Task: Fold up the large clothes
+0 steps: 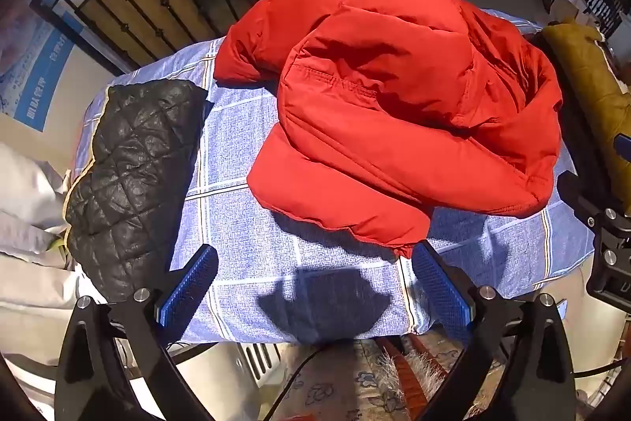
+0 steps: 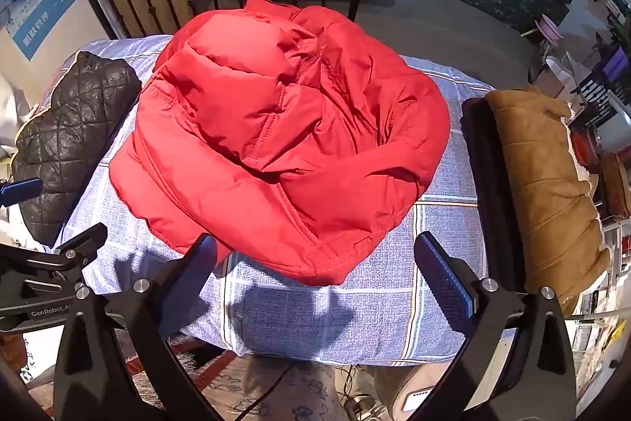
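Checked cloth (image 1: pixel 252 231) covers the table, and a crumpled red jacket (image 1: pixel 394 105) lies in a heap at its middle. Black quilted coat (image 1: pixel 130 180) sits left, tan coat (image 2: pixel 548 184) right. Left gripper (image 1: pixel 315 294) and right gripper (image 2: pixel 315 283) hover spread wide, empty.

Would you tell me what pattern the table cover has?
Blue-and-white check on the cover, clearest in the left wrist view.

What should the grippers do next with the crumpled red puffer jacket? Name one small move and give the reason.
Probably lower the right gripper onto the near hem of the red puffer jacket and pinch it. Both it and the left gripper are open and empty above the blue checked cloth, and the jacket lies bunched, so it likely needs spreading flat before any fold.
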`<act>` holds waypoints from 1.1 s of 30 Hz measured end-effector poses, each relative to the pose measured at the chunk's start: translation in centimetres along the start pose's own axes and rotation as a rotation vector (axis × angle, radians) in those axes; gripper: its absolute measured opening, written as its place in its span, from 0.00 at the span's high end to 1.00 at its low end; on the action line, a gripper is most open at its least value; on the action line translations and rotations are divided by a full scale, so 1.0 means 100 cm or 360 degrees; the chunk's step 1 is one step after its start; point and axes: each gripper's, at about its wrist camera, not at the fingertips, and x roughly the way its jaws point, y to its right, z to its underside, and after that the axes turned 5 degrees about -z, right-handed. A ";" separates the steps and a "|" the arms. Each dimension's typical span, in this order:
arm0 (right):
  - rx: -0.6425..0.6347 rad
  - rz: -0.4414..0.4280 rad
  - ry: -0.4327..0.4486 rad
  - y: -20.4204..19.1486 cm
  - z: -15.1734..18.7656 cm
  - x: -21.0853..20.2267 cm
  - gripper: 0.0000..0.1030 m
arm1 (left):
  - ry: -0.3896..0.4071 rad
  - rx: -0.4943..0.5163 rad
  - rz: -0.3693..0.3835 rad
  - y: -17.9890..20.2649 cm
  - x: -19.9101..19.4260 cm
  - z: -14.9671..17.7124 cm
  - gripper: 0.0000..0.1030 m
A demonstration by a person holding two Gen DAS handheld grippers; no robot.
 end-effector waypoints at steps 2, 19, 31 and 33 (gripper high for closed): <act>-0.0003 0.0000 0.0001 0.000 0.000 0.000 0.04 | 0.0001 0.0002 0.0000 0.001 0.000 0.000 0.06; 0.0002 -0.0012 -0.0010 0.000 0.000 0.001 0.04 | -0.0003 0.0000 0.0003 0.002 0.001 -0.001 0.06; 0.0003 -0.0016 -0.0010 0.001 0.000 0.000 0.04 | -0.0016 0.0000 0.0006 -0.001 0.003 0.007 0.06; 0.0003 -0.0015 -0.0010 0.001 0.000 0.000 0.04 | -0.0018 -0.0001 0.0020 0.000 0.003 0.009 0.06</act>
